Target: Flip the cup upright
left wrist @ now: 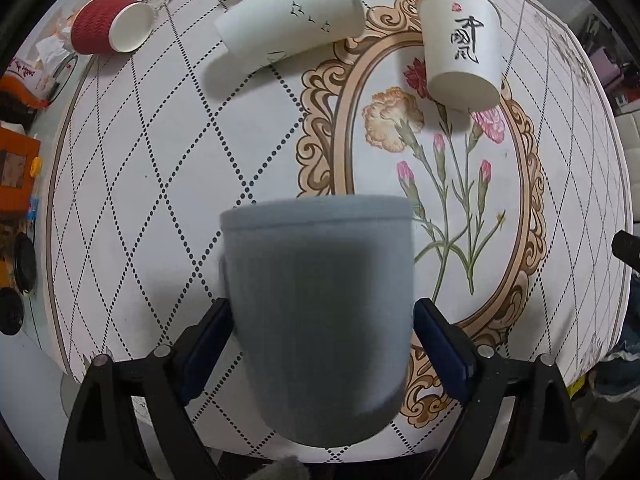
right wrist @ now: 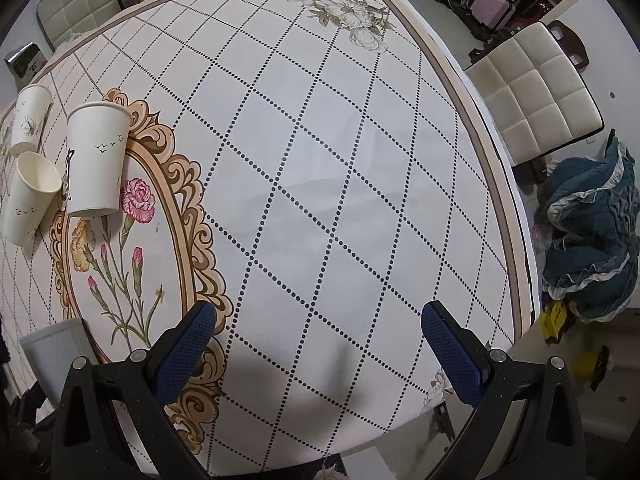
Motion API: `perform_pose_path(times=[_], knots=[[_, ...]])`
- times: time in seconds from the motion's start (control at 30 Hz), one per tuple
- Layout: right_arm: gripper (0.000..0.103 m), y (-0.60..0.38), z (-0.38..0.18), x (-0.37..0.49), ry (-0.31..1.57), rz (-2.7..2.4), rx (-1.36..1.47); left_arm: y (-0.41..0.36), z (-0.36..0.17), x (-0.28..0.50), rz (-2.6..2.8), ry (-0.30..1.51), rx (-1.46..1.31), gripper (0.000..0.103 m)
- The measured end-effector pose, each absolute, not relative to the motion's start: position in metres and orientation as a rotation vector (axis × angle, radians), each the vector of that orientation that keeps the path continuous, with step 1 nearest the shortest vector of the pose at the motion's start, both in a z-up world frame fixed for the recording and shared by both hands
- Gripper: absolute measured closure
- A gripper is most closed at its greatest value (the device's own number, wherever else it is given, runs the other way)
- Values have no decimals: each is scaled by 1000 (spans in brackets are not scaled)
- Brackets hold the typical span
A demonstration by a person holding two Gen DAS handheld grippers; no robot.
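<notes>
My left gripper [left wrist: 322,332] is shut on a grey-blue cup [left wrist: 320,312], its blue pads pressing both sides. The cup is held above the table near the front edge, wider rim end away from me, narrower base toward the camera. The same cup shows at the lower left of the right wrist view [right wrist: 56,348]. My right gripper [right wrist: 320,340] is open and empty above the patterned tablecloth [right wrist: 340,180].
A white cup with calligraphy [left wrist: 460,46] stands on the floral oval; a white cup with birds [left wrist: 292,20] and a red ribbed cup [left wrist: 110,26] lie on their sides. Clutter sits off the table's left edge. A white chair [right wrist: 536,92] and blue cloth [right wrist: 592,232] are right.
</notes>
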State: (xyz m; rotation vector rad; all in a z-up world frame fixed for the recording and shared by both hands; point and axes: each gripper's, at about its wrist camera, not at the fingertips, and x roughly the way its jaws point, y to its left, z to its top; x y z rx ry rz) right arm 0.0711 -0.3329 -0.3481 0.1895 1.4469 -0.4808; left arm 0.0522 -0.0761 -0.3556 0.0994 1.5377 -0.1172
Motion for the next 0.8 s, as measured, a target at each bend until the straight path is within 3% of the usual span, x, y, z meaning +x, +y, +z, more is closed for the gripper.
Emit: perform_pose_path(times=[0.37, 0.8], knots=[[0, -332, -351, 65, 1453, -484, 215, -84, -337, 46, -146, 1522, 96, 4], [0, -322, -337, 63, 1424, -460, 238, -44, -247, 48, -23, 1309, 138, 4]])
